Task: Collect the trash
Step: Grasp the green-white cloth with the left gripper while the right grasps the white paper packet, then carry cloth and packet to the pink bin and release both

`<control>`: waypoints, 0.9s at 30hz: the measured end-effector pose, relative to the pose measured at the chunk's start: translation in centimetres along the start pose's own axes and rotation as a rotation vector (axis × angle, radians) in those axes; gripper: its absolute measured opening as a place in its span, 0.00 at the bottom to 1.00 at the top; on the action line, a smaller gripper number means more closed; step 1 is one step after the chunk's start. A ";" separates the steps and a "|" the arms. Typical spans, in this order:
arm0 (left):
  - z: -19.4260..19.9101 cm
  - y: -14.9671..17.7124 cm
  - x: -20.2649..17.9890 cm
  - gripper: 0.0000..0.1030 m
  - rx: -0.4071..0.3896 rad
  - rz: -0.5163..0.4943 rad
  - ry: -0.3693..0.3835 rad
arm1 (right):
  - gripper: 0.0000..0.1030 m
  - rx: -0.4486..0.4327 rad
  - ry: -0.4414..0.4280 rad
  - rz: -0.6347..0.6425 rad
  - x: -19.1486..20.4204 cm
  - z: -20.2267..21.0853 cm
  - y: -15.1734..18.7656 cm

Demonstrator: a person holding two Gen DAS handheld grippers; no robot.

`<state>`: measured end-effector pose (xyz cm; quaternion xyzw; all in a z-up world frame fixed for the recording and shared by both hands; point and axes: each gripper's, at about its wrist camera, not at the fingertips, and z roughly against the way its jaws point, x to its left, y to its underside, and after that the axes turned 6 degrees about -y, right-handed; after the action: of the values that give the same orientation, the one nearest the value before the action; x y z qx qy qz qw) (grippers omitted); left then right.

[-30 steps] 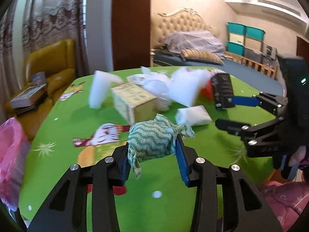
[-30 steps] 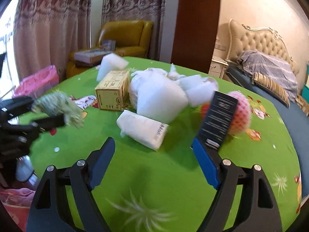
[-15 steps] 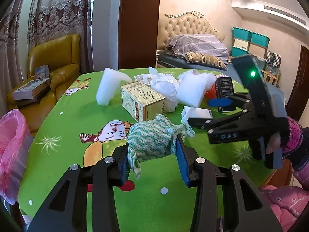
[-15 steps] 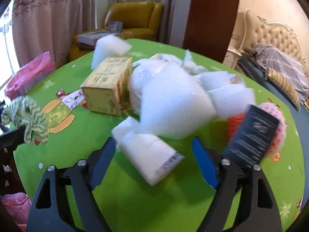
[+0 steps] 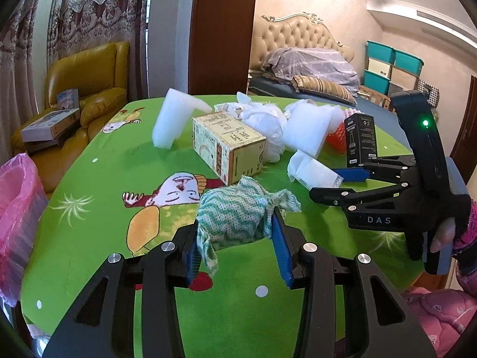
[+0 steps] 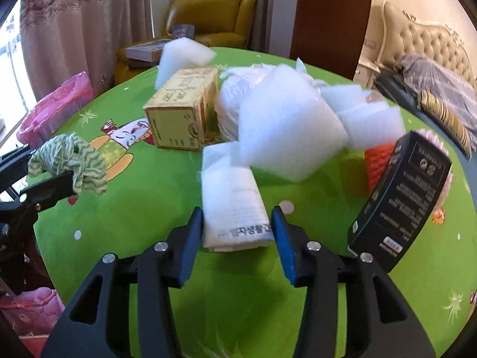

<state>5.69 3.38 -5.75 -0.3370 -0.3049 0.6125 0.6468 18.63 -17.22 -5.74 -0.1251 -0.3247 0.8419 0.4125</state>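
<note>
I keep my left gripper [image 5: 235, 232] clamped on the crumpled green-and-white cloth [image 5: 235, 217], lifted clear of the green table [image 5: 98, 208] so it stays out of the way while my other hand works. My right gripper [image 6: 237, 232] is closing around the near end of the white folded packet [image 6: 235, 203], which lies flat on the table just in front of the foam pile [image 6: 286, 131]; the packet sits between the blue pads [image 6: 190, 238], and I cannot tell whether they press it yet. The pink bag [image 5: 15, 208] hangs open beyond the table's left edge, probably where both pieces belong.
</note>
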 end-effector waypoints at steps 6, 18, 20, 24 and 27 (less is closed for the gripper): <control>-0.2 -0.2 0.1 0.38 -0.001 0.008 -0.016 | 0.42 -0.007 0.008 -0.007 -0.2 0.2 0.0; 0.9 -0.5 1.8 0.38 -0.044 0.025 -0.081 | 0.40 -0.168 0.023 0.013 2.1 2.3 -1.2; 1.1 -0.5 2.6 0.38 -0.049 0.043 -0.092 | 0.40 -0.187 0.006 -0.001 2.3 2.3 -1.7; 1.5 -0.4 4.1 0.38 -0.056 0.071 -0.113 | 0.40 -0.198 -0.009 0.010 3.2 2.1 -2.6; 1.9 -0.4 5.3 0.38 -0.064 0.093 -0.136 | 0.40 -0.209 -0.023 0.028 4.3 1.9 -3.5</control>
<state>4.76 8.80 -4.40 -0.3290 -0.3516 0.6533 0.5842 17.18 -13.19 -1.81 -0.1623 -0.4135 0.8105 0.3817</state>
